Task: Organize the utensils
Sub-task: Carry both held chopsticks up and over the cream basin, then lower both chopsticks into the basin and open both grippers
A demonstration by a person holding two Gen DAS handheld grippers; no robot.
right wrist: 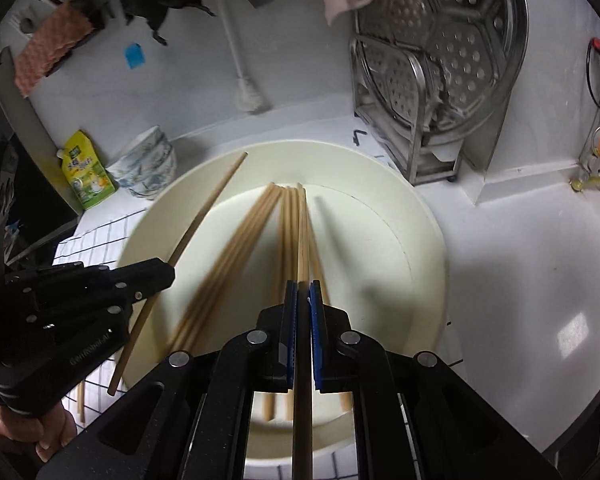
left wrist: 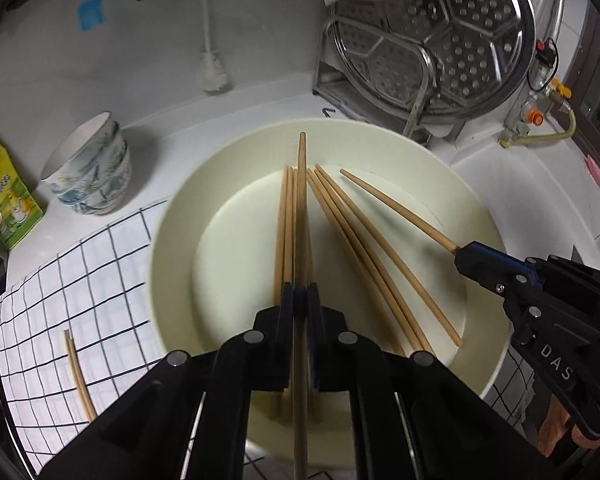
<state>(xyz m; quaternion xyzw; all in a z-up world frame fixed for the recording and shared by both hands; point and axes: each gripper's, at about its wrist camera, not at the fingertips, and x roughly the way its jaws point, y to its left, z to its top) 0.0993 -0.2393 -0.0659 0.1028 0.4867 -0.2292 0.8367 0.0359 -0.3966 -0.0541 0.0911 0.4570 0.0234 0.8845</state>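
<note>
A cream basin (left wrist: 380,140) holds several wooden chopsticks (left wrist: 352,240); it also shows in the right wrist view (right wrist: 380,168) with the chopsticks (right wrist: 236,248). My left gripper (left wrist: 301,296) is shut on one chopstick (left wrist: 301,184) and holds it over the basin. It shows at the left of the right wrist view (right wrist: 168,274). My right gripper (right wrist: 301,292) is shut on another chopstick (right wrist: 302,232). It shows in the left wrist view (left wrist: 458,254) gripping that chopstick (left wrist: 396,208) above the basin's right side.
A checked cloth (left wrist: 60,288) lies under the basin with one loose chopstick (left wrist: 78,376) on it. Stacked patterned bowls (left wrist: 92,168) and a yellow packet (left wrist: 8,196) stand at the left. A metal rack with a steamer plate (left wrist: 432,36) stands behind. A white sink (right wrist: 540,280) lies to the right.
</note>
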